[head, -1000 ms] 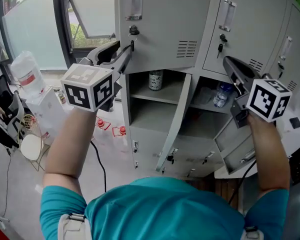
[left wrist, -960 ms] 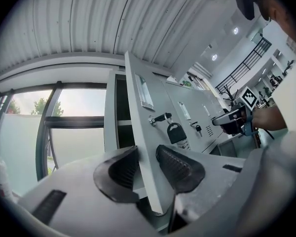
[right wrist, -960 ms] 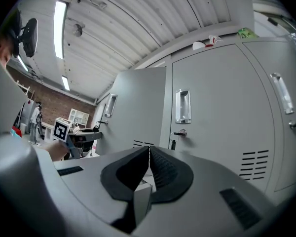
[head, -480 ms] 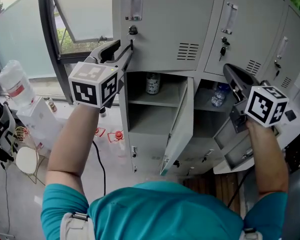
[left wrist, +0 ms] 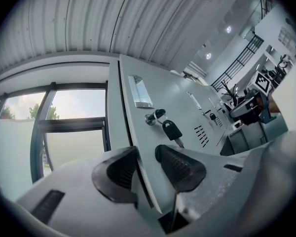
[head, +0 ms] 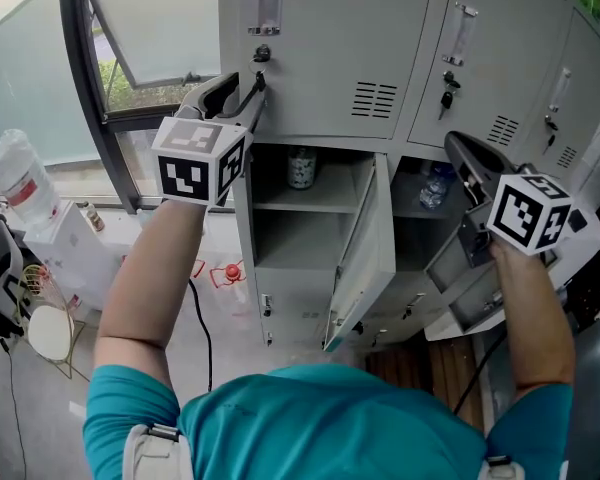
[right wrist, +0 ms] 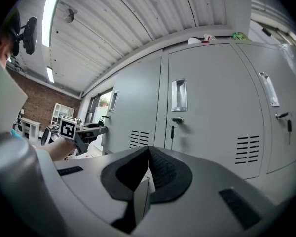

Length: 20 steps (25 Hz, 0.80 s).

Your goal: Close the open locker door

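Note:
The grey upper-left locker door (head: 330,48) has a key in its lock (head: 262,54), and the key (left wrist: 171,130) hangs near its left edge. My left gripper (head: 248,86) straddles that edge. Its jaws (left wrist: 145,153) have just been opening; the door's edge runs between the pads, which no longer pinch it. Below it, a middle-row door (head: 365,248) stands swung outward. My right gripper (head: 454,142) is held level in front of the right-hand lockers, shut with nothing in it (right wrist: 149,150).
A jar (head: 300,168) stands on the shelf of the open compartment, and a water bottle (head: 435,188) in the one to its right. Another door (head: 460,278) hangs open low on the right. A window (head: 150,28), bags and a white stool (head: 45,333) lie left.
My left gripper has slid a little right and up along the upper door's left edge, and its jaws have spread. The right gripper has barely moved.

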Motion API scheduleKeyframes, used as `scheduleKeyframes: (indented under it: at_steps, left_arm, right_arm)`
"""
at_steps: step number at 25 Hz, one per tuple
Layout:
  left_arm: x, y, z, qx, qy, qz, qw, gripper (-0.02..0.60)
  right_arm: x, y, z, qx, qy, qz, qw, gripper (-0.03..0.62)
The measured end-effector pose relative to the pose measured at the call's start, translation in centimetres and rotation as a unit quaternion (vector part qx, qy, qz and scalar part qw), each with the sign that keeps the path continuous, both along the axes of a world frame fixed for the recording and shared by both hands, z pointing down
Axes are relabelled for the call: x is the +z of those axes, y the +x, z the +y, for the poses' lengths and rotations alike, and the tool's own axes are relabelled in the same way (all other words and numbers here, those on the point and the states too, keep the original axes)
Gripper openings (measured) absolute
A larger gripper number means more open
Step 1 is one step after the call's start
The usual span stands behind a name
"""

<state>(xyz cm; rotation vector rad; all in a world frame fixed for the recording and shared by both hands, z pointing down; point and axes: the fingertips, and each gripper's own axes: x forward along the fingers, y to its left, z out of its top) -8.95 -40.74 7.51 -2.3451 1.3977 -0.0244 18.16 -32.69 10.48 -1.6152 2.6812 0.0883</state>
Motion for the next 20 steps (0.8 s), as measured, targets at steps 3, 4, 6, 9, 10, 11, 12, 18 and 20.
scheduleKeyframes:
  at_steps: [3,4,6,9,10,11,12,18,20]
  left_arm:
    - [0.2,0.0,-0.4,-0.033,0.022,-0.029,0.9988,0.138]
    - [0.2,0.0,-0.5,-0.043,0.033,-0.037,0.9978,0.138]
    - [0.0,-0.1,-0.8,-0.063,0.052,-0.052,0.9953,0.138]
    - [0.1,0.0,-1.2,-0.088,0.080,-0.083,0.9894,0.138]
    - [0.1,0.1,-1.3,-0.097,0.093,-0.097,0.9862,0.138]
    - [0.2,0.1,-1.5,-0.108,0.105,-0.113,0.9820,0.138]
    - [0.4,0.2,-1.6,-0.123,0.117,-0.132,0.9767,0.137]
    - [0.6,0.8,-1.8,-0.151,0.131,-0.206,0.9579,0.107]
    - [0.5,0.7,-1.9,-0.148,0.116,-0.217,0.9580,0.098]
  right_arm:
    - [0.2,0.0,-0.2,0.001,-0.002,-0.001,1.000,-0.002]
    - [0.3,0.0,-0.3,0.002,-0.002,-0.002,1.000,-0.002]
    - [0.4,0.0,-0.5,0.003,-0.004,-0.002,1.000,-0.002]
    - [0.7,0.0,-0.9,0.003,-0.007,-0.003,1.000,-0.002]
    - [0.7,-0.1,-1.0,0.003,-0.007,-0.003,1.000,-0.002]
    - [0.8,-0.1,-1.1,0.003,-0.008,-0.003,1.000,-0.002]
    - [0.8,-0.2,-1.2,0.003,-0.008,-0.003,1.000,0.000]
    - [0.6,-0.6,-1.6,0.000,-0.005,-0.001,1.000,-0.002]
    - [0.5,-0.8,-1.8,-0.001,-0.002,-0.001,1.000,-0.002]
